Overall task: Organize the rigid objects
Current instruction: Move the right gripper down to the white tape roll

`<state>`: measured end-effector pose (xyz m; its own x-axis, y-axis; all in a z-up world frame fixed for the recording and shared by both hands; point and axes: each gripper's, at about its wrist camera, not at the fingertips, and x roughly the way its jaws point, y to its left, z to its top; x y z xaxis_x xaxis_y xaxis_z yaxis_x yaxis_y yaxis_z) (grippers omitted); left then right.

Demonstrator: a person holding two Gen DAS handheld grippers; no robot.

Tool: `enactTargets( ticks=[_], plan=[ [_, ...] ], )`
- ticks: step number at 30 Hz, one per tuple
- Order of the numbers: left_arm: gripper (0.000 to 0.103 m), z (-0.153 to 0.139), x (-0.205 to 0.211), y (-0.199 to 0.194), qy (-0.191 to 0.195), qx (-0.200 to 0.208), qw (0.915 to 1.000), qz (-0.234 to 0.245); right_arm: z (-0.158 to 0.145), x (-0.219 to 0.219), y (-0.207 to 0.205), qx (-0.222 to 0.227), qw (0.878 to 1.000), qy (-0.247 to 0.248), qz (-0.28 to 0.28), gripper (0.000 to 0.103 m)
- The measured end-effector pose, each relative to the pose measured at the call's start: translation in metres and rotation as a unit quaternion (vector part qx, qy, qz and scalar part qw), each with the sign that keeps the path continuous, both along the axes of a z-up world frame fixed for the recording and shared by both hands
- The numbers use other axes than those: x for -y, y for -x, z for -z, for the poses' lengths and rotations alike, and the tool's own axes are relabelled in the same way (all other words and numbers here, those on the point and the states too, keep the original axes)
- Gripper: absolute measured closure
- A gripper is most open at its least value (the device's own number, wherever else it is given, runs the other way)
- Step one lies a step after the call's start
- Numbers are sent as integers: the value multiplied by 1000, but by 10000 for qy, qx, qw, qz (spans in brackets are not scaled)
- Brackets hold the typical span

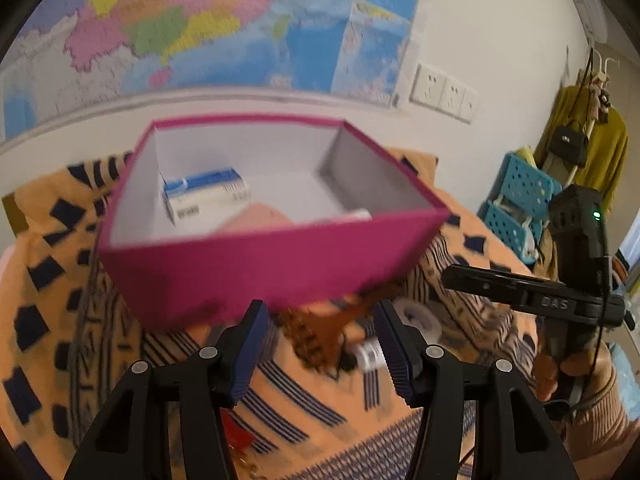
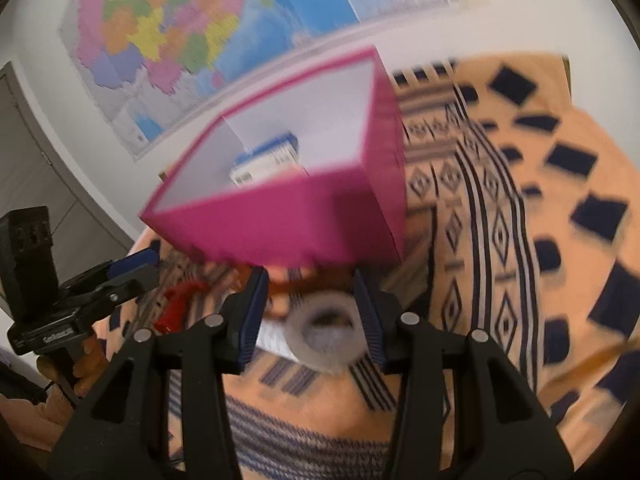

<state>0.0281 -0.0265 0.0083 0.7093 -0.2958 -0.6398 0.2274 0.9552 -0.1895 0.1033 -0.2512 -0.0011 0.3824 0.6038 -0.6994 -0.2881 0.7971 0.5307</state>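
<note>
Between the right gripper (image 2: 310, 312) fingers lies a tape roll (image 2: 326, 330), the gap part open; whether the pads touch it I cannot tell. The left gripper (image 1: 320, 344) is part open and empty – a brown comb (image 1: 320, 326) and small bottle (image 1: 370, 354) lie between its tips. Beyond both stands the pink box (image 1: 256, 264), a carton (image 1: 206, 194) inside. The pick-up step, I judge – next, close and lift into the box.
</note>
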Motion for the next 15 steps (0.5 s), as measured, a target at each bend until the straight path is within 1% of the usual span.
enactTargets(
  ticks=[3, 6, 12, 15],
  plan=[
    [47, 12, 11, 2, 15, -164, 9998, 145, 16, 0, 4, -226, 9997, 77, 14, 56],
    [47, 20, 25, 4, -84, -254, 9992, 292, 27, 0, 7, -410, 9990, 175, 27, 56],
    [47, 29, 37, 4, -121, -374, 9983, 423, 39, 2, 6, -556, 9981, 248, 97, 56],
    [47, 33, 38, 3, -127, -427, 9980, 442, 40, 1, 5, -544, 9982, 237, 101, 56]
  ],
)
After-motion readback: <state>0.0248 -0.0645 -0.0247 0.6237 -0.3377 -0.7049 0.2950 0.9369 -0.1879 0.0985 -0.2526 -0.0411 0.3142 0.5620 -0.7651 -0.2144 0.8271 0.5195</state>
